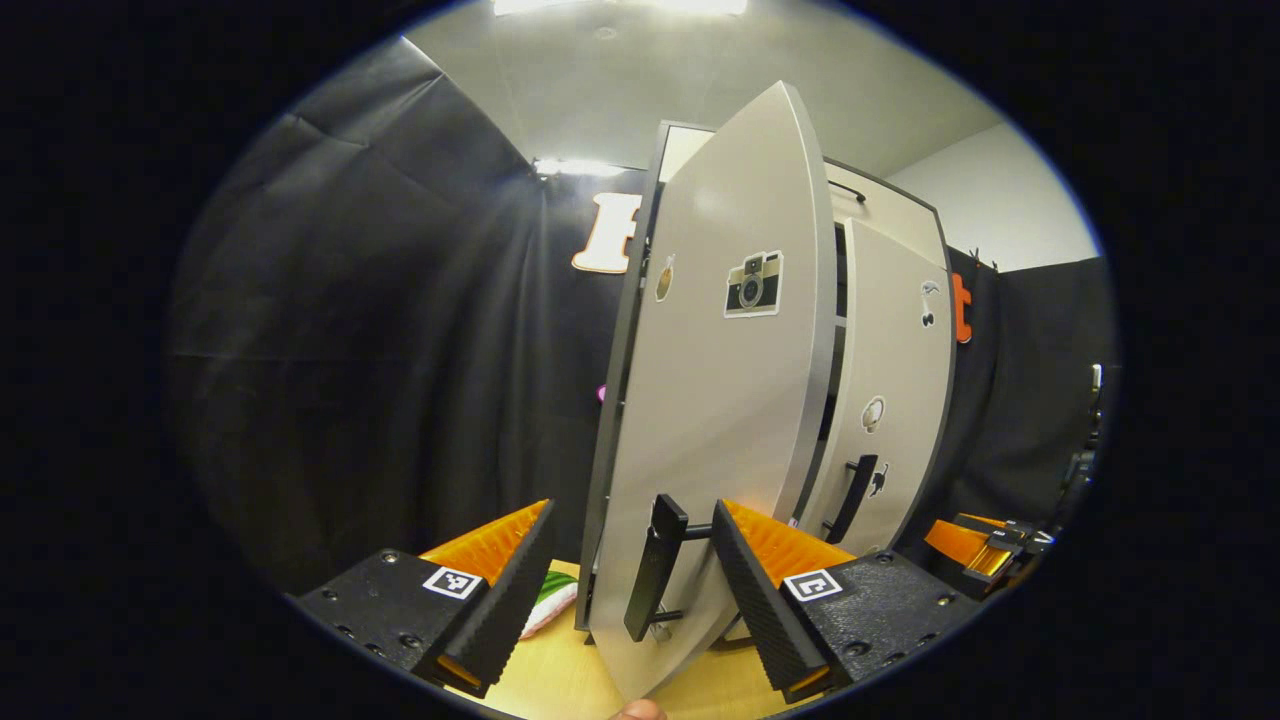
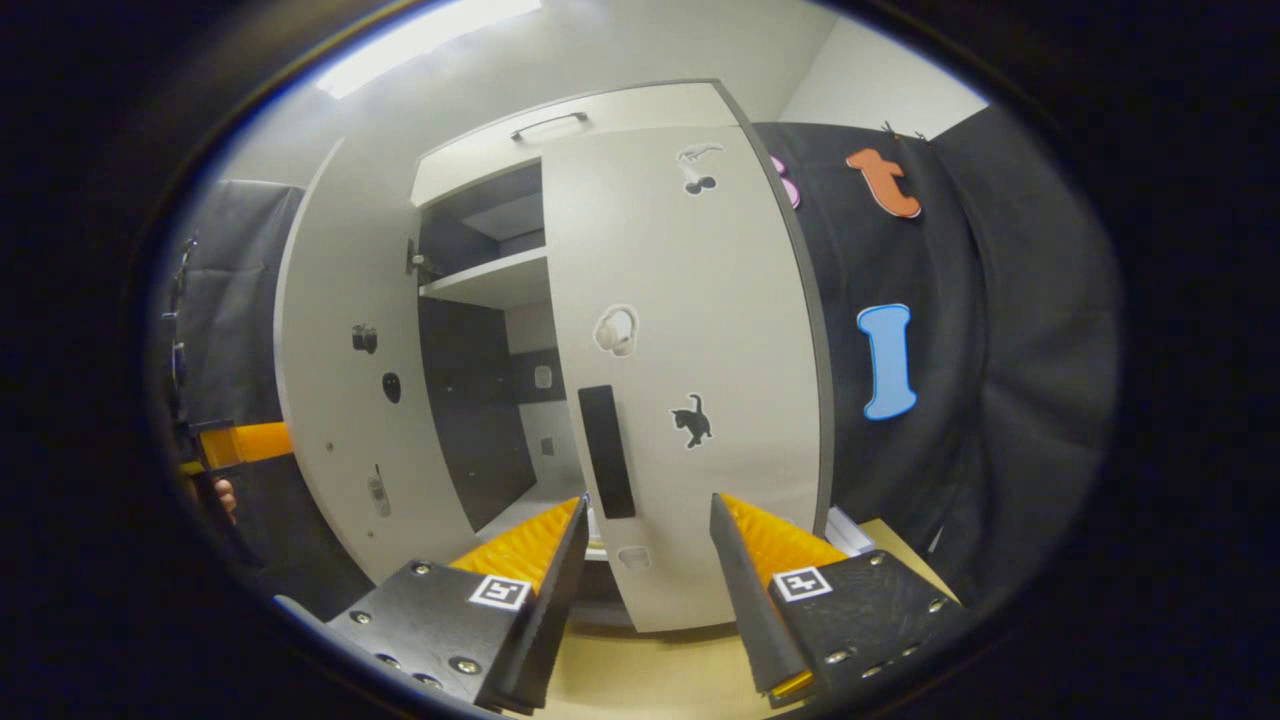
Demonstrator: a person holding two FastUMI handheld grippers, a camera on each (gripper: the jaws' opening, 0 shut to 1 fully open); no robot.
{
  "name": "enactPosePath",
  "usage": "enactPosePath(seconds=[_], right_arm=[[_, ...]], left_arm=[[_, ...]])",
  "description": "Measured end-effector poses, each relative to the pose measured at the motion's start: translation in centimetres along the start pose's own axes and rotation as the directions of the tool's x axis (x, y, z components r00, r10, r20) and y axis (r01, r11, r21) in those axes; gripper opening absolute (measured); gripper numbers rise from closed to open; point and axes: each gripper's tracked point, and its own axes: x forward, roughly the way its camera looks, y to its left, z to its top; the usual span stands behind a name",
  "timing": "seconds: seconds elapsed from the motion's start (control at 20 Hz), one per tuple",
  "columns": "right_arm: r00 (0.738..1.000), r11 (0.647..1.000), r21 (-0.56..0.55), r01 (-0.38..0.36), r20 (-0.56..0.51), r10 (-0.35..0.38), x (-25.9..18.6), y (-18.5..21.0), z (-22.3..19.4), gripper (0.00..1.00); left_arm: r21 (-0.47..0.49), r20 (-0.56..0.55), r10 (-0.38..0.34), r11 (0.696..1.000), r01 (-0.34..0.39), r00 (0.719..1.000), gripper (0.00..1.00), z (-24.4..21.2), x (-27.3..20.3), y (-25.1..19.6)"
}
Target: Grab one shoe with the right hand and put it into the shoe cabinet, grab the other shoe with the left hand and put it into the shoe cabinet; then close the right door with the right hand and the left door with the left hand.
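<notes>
**Both doors part open, grippers poised at the handles**

The left gripper (image 1: 630, 580) stands with fingers wide, the left door's (image 1: 720, 400) black bar handle (image 1: 655, 565) between them, untouched. The right gripper (image 2: 645, 570) is also spread wide, just in front of the right door (image 2: 690, 380) and its handle (image 2: 605, 450). The shoe cabinet (image 2: 480, 290) sits on the wooden tabletop (image 2: 640, 680). The doors look like stiff, light panels on hinges — likely to swing freely, so a push on the flat face near the handle edge should serve better than a pinch.

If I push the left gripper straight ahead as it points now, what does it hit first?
Most likely the left door: its black handle sits between the open fingers of the left gripper, so handle or panel comes first; depth is unclear.
</notes>
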Motion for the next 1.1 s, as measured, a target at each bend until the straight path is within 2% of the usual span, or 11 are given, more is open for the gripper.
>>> enactPosePath(seconds=[0.4, 0.95, 1.0, 1.05, 1.1], right_arm=[[0.999, 0.999, 0.011, 0.045, 0.006, -0.045, -0.9, -1.9, 0.3, 0.73], [0.995, 0.994, 0.016, 0.104, 0.009, -0.104, -2.0, -4.2, 0.4, 0.73], [0.994, 0.994, 0.018, 0.111, 0.011, -0.111, -2.2, -4.5, 0.4, 0.73], [0.993, 0.993, 0.018, 0.119, 0.012, -0.119, -2.3, -4.8, 0.5, 0.73], [0.992, 0.992, 0.020, 0.126, 0.013, -0.126, -2.5, -5.1, 0.5, 0.73]], left_arm=[[0.020, -0.009, -0.050, 0.999, 0.050, 0.999, 0.94, -0.1, -0.5, -0.3], [-0.018, -0.044, -0.153, 0.988, 0.152, 0.987, 0.94, -0.8, -1.0, -1.3], [-0.016, -0.048, -0.155, 0.988, 0.155, 0.987, 0.89, -0.9, -0.9, -1.3], [-0.013, -0.052, -0.159, 0.987, 0.158, 0.986, 0.94, -1.0, -1.0, -1.3], [-0.018, -0.056, -0.176, 0.984, 0.176, 0.983, 0.94, -1.2, -1.0, -1.7]])
